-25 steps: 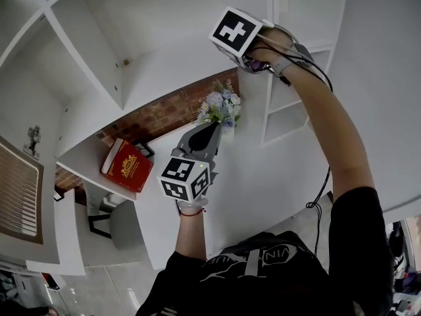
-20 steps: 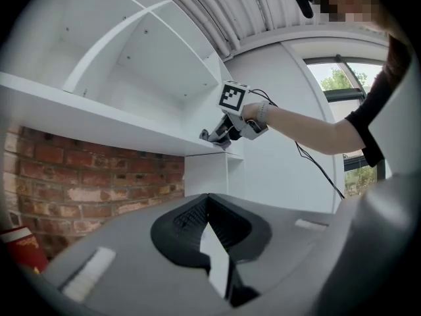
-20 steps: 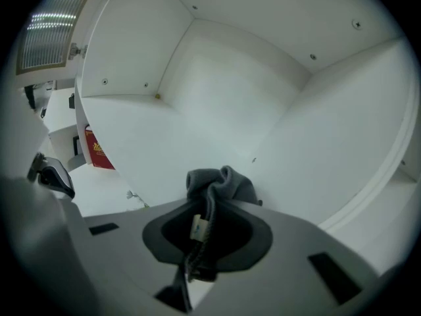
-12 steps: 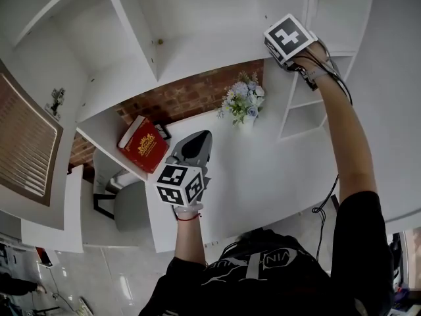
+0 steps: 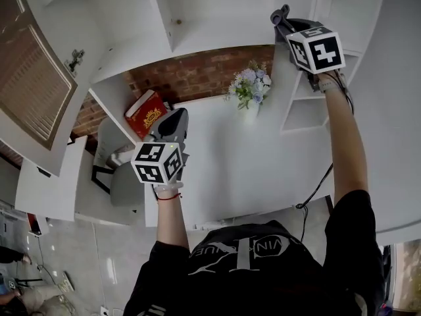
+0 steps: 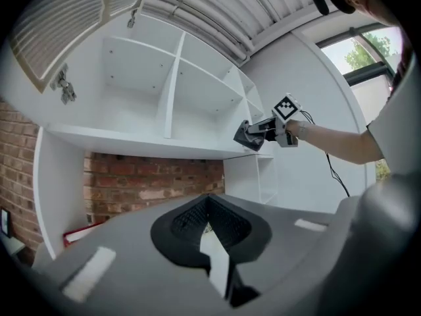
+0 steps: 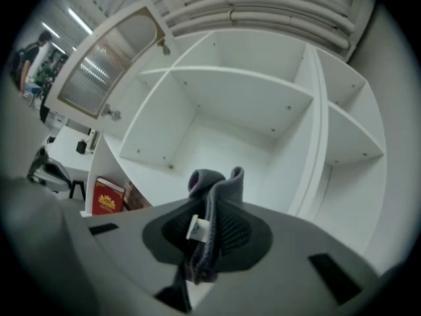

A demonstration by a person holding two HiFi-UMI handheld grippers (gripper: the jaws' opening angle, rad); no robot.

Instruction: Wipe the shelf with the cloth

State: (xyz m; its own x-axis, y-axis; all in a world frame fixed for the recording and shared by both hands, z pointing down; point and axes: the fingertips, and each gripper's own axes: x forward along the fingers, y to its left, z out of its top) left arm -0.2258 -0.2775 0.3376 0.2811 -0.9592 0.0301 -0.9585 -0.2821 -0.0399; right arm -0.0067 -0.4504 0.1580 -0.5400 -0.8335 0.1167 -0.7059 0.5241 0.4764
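My right gripper [image 5: 281, 15] is raised at the right, shut on a bunched grey cloth [image 7: 214, 206] with a small white tag. The cloth [image 5: 280, 13] is up at the front edge of the white shelf unit [image 5: 217, 18]; I cannot tell whether it touches. In the right gripper view the open shelf compartments [image 7: 223, 117] lie straight ahead. The left gripper view shows the right gripper [image 6: 253, 135] and the cloth [image 6: 248, 137] at the shelf board [image 6: 131, 140]. My left gripper [image 5: 172, 125] hangs lower at the left above the desk, shut, with nothing in it.
A white desk [image 5: 250, 170] sits under the shelves against a brick wall [image 5: 197, 74]. A vase of flowers [image 5: 250, 91] stands on it. A red book [image 5: 146, 112] lies on a lower side shelf. A slatted cabinet door [image 5: 33, 78] hangs open at left. A chair [image 5: 122, 183] stands below.
My right gripper with the cloth has moved to the right in the head view and now points at the shelf edge. The left gripper has drifted left.
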